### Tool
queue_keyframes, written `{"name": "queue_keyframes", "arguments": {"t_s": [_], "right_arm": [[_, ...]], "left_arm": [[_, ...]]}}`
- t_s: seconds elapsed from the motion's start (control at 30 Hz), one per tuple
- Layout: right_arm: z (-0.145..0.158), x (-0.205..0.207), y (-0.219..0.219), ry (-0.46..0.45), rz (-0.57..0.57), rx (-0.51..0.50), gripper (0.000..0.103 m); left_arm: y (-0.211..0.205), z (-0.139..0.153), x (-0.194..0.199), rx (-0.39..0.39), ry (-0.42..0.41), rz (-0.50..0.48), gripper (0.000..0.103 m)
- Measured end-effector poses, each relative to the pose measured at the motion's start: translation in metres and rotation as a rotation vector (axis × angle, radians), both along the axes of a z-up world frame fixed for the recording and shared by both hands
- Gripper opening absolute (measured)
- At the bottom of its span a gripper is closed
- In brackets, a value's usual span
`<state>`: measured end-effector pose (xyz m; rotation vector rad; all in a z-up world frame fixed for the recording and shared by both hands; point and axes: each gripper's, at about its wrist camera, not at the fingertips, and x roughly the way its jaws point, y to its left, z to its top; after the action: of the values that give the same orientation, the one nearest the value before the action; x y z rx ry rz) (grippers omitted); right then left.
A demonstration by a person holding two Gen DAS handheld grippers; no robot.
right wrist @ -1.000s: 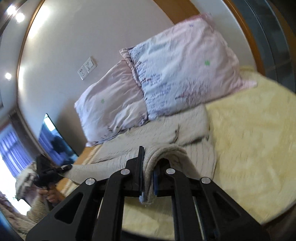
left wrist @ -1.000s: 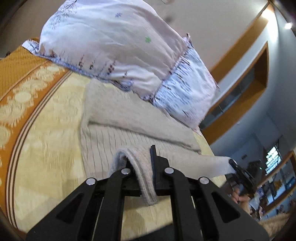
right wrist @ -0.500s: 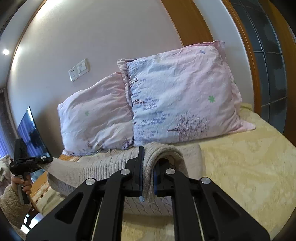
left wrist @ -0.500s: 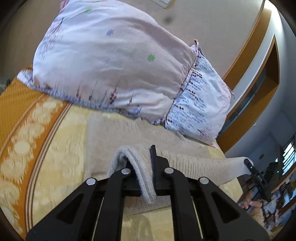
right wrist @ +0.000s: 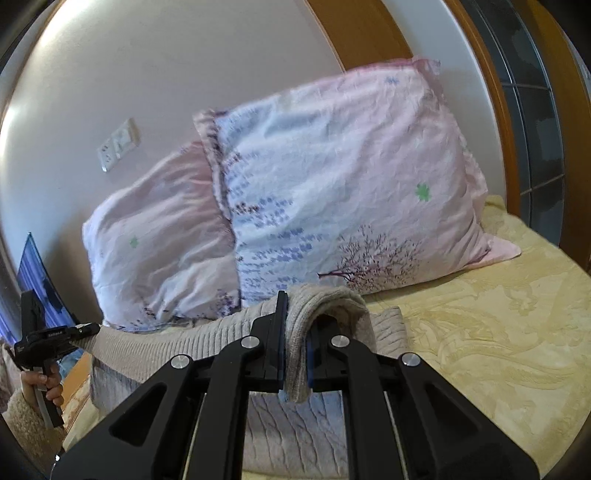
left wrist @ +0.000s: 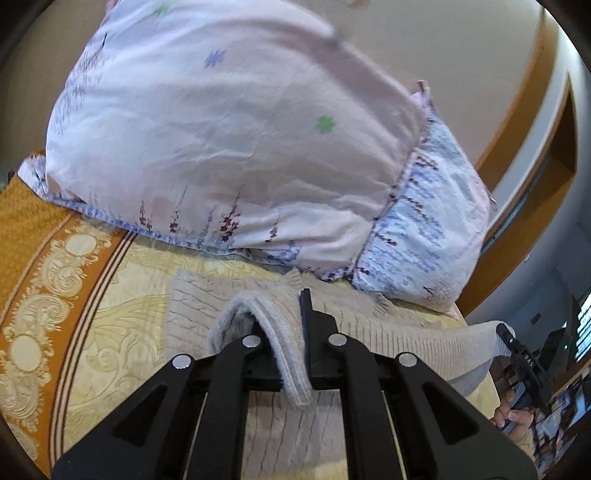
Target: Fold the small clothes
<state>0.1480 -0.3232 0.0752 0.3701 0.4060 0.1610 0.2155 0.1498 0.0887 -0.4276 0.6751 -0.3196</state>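
Note:
A beige ribbed knit sweater [left wrist: 399,336] lies on the yellow bedspread, its hem lifted and stretched between both grippers. My left gripper [left wrist: 291,332] is shut on one hem corner, which folds over the left finger. My right gripper [right wrist: 295,332] is shut on the other hem corner of the sweater [right wrist: 177,347], draped over the right finger. In the left wrist view the right gripper [left wrist: 517,350] shows at far right holding the hem. In the right wrist view the left gripper [right wrist: 55,336] shows at far left.
Two pink and blue floral pillows [left wrist: 229,155] [right wrist: 343,199] lean on the wall just beyond the sweater. The yellow bedspread [right wrist: 491,332] spreads to the right, with an orange patterned border [left wrist: 40,280] at left. A wooden frame [right wrist: 365,33] and a wall socket [right wrist: 118,147] stand behind.
Both grippers have carried the held hem forward toward the pillows, which now loom larger. The sweater's lower part has been drawn up over its body.

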Motion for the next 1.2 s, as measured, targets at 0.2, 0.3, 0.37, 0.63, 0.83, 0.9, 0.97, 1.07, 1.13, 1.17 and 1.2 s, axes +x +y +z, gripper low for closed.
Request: {"name": "queue_keyframes", "arguments": {"t_s": [0.2, 0.3, 0.37, 0.63, 0.83, 0.9, 0.97, 1.07, 1.13, 1.17, 1.2], "right_arm": [[-0.046, 0.055, -0.004, 0.199, -0.024, 0.068, 0.008], [-0.066, 0.073, -0.009, 0.281, -0.051, 0.114, 0.008], [-0.075, 0.082, -0.012, 0.329, -0.066, 0.143, 0.009], [-0.052, 0.087, -0.018, 0.240, -0.067, 0.234, 0.071], [-0.035, 0.053, -0.033, 0.174, -0.105, 0.177, 0.071], [-0.037, 0.042, -0.041, 0.185, -0.115, 0.156, 0.067], [-0.042, 0.032, -0.048, 0.213, -0.128, 0.131, 0.062], [-0.053, 0.019, -0.056, 0.255, -0.116, 0.125, 0.052], [-0.058, 0.016, -0.055, 0.277, -0.097, 0.114, 0.048], [-0.062, 0.013, -0.054, 0.291, -0.088, 0.099, 0.047], [-0.063, 0.011, -0.052, 0.298, -0.082, 0.086, 0.047]], "left_arm": [[0.003, -0.044, 0.041, -0.052, 0.132, 0.016, 0.006], [0.007, -0.062, 0.055, -0.102, 0.187, 0.021, 0.006], [0.009, -0.070, 0.061, -0.129, 0.218, 0.023, 0.007], [0.018, -0.062, 0.068, -0.184, 0.211, 0.058, 0.047], [0.032, -0.024, 0.041, -0.067, 0.086, 0.085, 0.054], [0.038, -0.025, 0.030, -0.052, 0.100, 0.077, 0.054], [0.043, -0.028, 0.020, -0.044, 0.115, 0.066, 0.054], [0.046, -0.034, 0.003, -0.028, 0.137, 0.045, 0.054], [0.046, -0.040, -0.004, -0.013, 0.151, 0.038, 0.054], [0.045, -0.043, -0.007, -0.004, 0.161, 0.033, 0.054], [0.044, -0.045, -0.009, 0.001, 0.167, 0.031, 0.054]]}}
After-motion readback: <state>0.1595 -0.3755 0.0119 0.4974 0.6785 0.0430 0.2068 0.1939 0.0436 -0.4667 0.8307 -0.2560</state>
